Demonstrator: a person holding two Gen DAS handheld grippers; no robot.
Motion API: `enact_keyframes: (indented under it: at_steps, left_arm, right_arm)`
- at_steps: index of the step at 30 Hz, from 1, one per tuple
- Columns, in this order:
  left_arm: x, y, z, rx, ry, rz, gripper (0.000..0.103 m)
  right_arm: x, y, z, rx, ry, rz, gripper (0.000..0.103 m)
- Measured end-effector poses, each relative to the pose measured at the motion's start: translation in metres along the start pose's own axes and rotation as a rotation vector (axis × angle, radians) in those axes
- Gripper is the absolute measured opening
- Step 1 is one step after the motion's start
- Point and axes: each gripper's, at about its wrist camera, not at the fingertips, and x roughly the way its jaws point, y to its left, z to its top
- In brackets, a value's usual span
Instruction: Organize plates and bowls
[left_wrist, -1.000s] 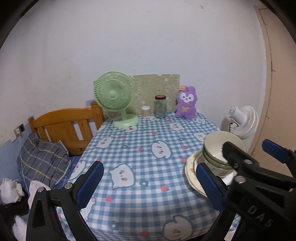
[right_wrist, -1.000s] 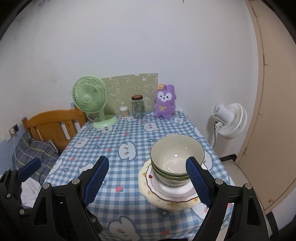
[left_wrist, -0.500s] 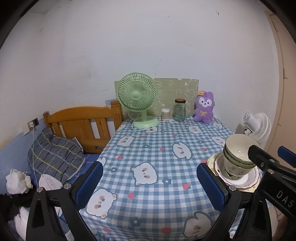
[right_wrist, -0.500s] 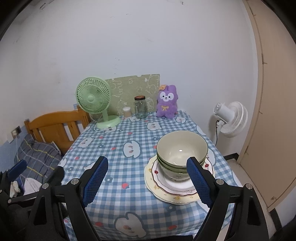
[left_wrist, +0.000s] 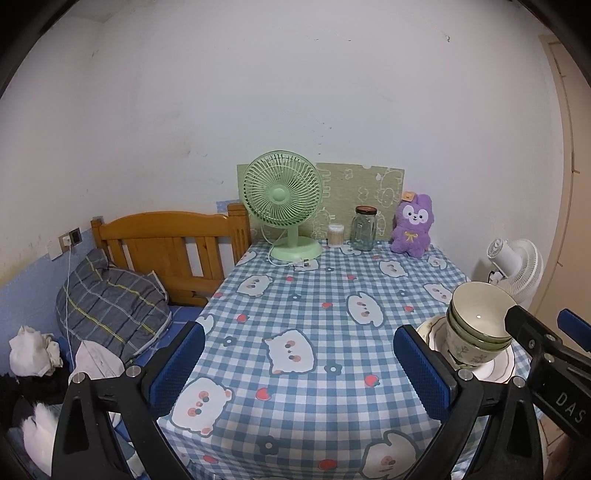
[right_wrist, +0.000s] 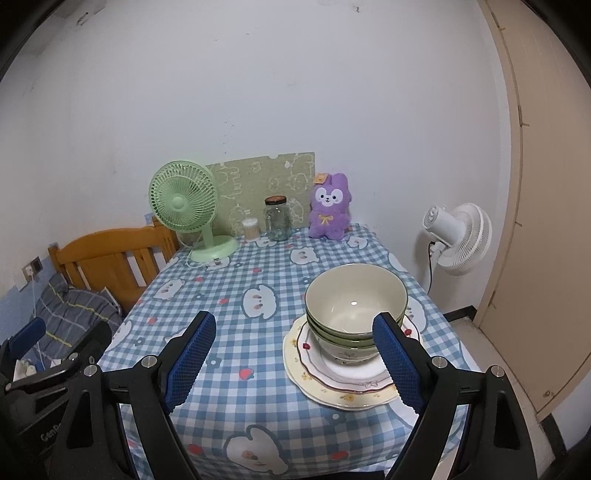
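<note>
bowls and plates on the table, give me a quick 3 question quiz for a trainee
1. True or false: the stacked bowls sit on top of the plates.
2. Multiple choice: what stands between the green fan and the purple plush toy at the back of the table? A) a kettle B) a glass jar C) a lamp
3. Fill in: the right hand-held gripper is ____ and holds nothing.

Key
1. True
2. B, the glass jar
3. open
</note>
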Motion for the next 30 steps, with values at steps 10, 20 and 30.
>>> enact_keyframes:
  at_steps: [10,20,30]
  left_arm:
    - [0.0,-0.003,-0.001,0.012,0.009,-0.008,0.103]
    - [0.004,-0.003,-0.002,0.0,0.021,-0.022,0.103]
    - [0.008,-0.004,-0.003,0.002,0.031,-0.025,0.103]
  right_arm:
    - [0.005,-0.002,0.0,0.005,0.01,0.007,0.089]
    - [0.009,-0.004,0.0,0.006,0.021,0.005,0.089]
    - [0.015,-0.007,-0.004,0.013,0.034,0.004,0.089]
